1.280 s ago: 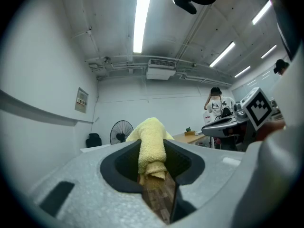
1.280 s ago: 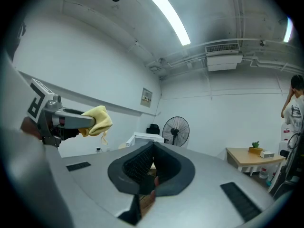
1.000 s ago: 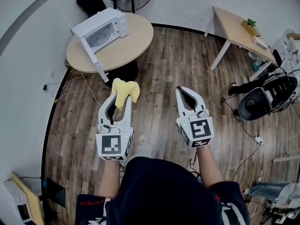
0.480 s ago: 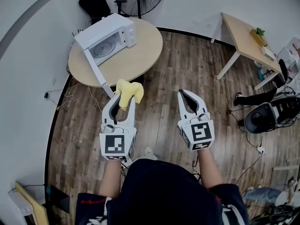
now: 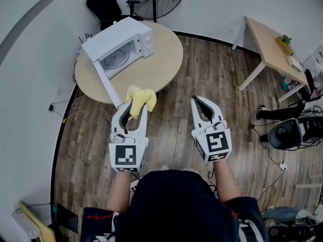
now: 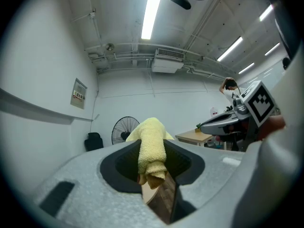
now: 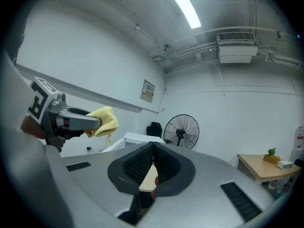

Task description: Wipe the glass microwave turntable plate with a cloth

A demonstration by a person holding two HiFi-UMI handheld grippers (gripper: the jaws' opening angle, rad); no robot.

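Up ahead of both grippers, on the round table (image 5: 161, 64), sits the microwave (image 5: 121, 34) with its door (image 5: 107, 82) swung wide open. The glass turntable plate (image 5: 117, 59) is inside the microwave, lying flat on the cavity floor. As far as I can tell it's the only thing in there. It's round, so there's no real long axis to worry about. What matters is that the opening faces out toward the person.

So the key relation: the plate is straight out in front of the left gripper (image 5: 133, 106), past the table edge and inside the microwave. That gripper is clenched on a yellow cloth (image 5: 141, 97), with a wad sticking out past the tips and the rest bunched between the jaws. The cloth sits just below the microwave's open front and close beside the outer end of the door, but nothing is touching the microwave or the plate yet.

The right gripper (image 5: 201, 104) is further from the microwave, off to the side away from the door. Its jaws are pressed together with nothing in them.

My read is that wiping hasn't started. The left one is clearly the nearer hand and it has the cloth, so it makes sense for it to go in. Going by these views, it needs to clear the table rim, stay off the open door beside it, and reach into the cavity low enough to get the cloth onto the glass. Could be a tight fit in there, hard to judge from here.
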